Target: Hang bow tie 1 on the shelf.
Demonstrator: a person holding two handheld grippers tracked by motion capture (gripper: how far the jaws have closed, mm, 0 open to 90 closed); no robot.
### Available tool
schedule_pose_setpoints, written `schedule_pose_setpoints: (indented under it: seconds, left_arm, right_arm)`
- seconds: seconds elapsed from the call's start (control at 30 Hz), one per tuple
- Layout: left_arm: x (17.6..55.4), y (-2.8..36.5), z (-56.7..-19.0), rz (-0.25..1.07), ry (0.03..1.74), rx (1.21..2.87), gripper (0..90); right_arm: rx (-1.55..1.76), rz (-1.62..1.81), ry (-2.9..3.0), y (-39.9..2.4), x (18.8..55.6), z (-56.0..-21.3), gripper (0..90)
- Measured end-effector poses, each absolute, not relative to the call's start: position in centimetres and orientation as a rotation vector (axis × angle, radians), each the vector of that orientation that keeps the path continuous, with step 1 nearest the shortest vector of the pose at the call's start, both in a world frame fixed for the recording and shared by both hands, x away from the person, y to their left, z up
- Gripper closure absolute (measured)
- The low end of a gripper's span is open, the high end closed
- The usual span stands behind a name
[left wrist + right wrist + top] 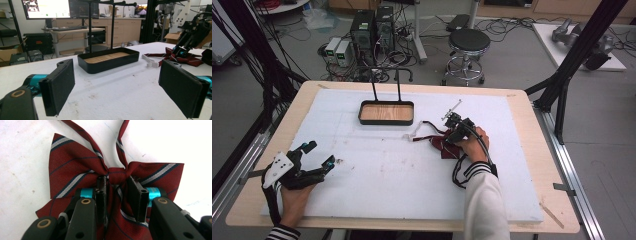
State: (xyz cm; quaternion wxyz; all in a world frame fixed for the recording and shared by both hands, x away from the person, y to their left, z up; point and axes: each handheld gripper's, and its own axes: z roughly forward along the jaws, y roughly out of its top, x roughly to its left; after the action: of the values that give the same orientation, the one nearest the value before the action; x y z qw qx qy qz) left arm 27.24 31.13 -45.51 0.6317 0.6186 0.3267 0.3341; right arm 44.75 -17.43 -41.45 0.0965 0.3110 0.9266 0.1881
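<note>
The right tongs (117,188) pinch the knot of the one bow tie (75,172), flat on the table (377,170) right of the single tray (386,113). The pinch seems shallow, so the knot could slip out when lifted. The left tongs (125,87) gape wide, holding nothing.

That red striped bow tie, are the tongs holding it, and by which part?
The right tongs are closed on the bow tie at its centre knot, as it lies on the table. The left tongs stand open, holding nothing.
</note>
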Motion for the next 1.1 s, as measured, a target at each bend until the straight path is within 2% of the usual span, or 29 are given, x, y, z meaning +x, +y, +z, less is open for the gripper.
schedule_pose_setpoints:
  seconds: [0.33,1.1]
  left_arm:
    - [27.2,31.1,-45.5,0.764,0.748,1.415,13.9]
    - [27.2,31.1,-45.5,0.766,0.747,1.417,13.9]
  right_arm:
    - [0.819,0.617,2.661,-17.2,44.2,-40.1,70.3]
    - [0.714,1.039,2.392,-17.4,42.6,-36.5,70.2]
